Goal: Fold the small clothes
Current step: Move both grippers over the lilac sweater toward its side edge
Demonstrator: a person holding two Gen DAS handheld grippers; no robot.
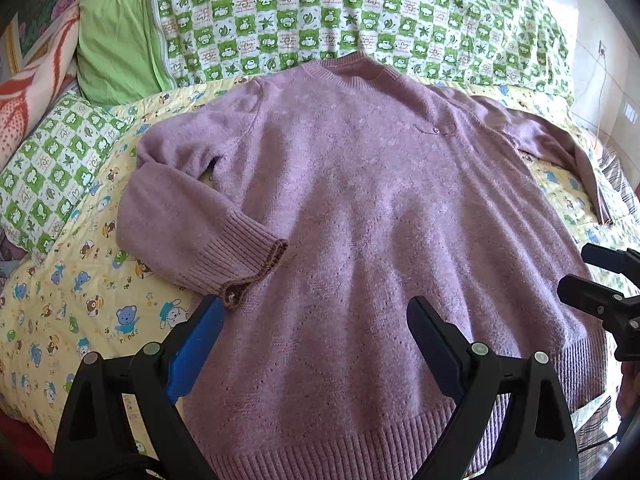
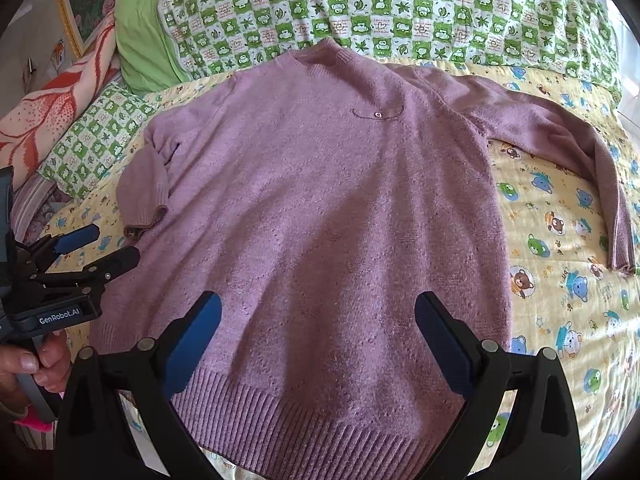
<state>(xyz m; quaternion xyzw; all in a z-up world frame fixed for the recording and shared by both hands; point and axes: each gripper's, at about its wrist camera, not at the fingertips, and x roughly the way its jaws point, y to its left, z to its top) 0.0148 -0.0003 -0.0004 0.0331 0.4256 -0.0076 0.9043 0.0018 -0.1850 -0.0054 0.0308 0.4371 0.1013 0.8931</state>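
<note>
Sweater (image 1: 360, 216) lies flat on quilt (image 1: 80, 280), both hand-held grippers spread above it.

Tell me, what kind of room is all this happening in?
Most likely a bedroom at home. A purple sweater lies spread on a bed covered by a yellow cartoon-bear quilt, with a green checked quilt and a matching pillow piled behind.

Both wrist cameras are looking forward and down along their own fingers, from close above the near hem of the purple sweater (image 1: 352, 208) toward the green checked quilt (image 1: 360, 16) at the far side. The left one is sitting toward the hem's left part, catching the right gripper (image 1: 592, 276) at its right edge. The right one is catching the left gripper (image 2: 100, 246) at its left edge. Both are sharing the sweater's body and the yellow cartoon sheet (image 2: 560, 216).
</note>
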